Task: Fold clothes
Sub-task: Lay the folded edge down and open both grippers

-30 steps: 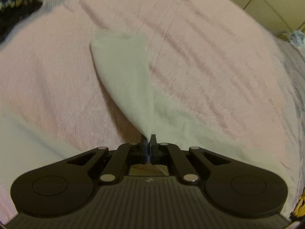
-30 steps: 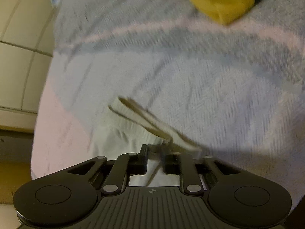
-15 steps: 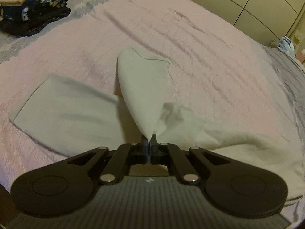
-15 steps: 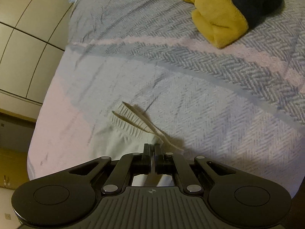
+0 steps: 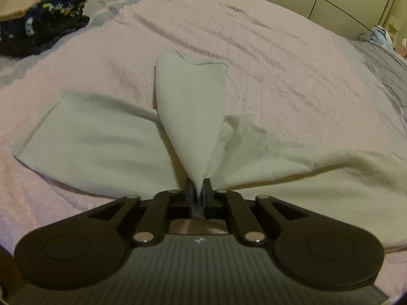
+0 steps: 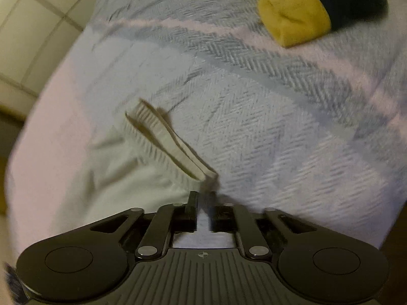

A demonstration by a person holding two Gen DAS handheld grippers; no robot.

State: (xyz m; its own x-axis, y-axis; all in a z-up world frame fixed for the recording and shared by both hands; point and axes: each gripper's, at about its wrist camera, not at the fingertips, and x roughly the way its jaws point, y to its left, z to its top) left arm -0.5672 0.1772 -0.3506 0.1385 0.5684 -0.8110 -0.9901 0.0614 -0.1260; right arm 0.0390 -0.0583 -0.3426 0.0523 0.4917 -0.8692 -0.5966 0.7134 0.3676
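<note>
Pale trousers lie spread on the bed, one leg lifted into a fold by the left claw.

The trousers rest across the pink bedspread: one leg lies flat toward 9 o'clock, the body runs off toward 3 o'clock, and the other leg rises as a tapered flap toward 12 o'clock. Holding it by its hem probably lets the cloth hang clear so it can be laid over its twin. The left claw is pinched tight on that hem. In the right view the ribbed waistband stretches from 10 o'clock down to the right claw, whose jaws stand a narrow gap apart; blur hides whether they grip the band's corner. A yellow garment sits at 1 o'clock, a dark patterned stack at 10 o'clock.
</note>
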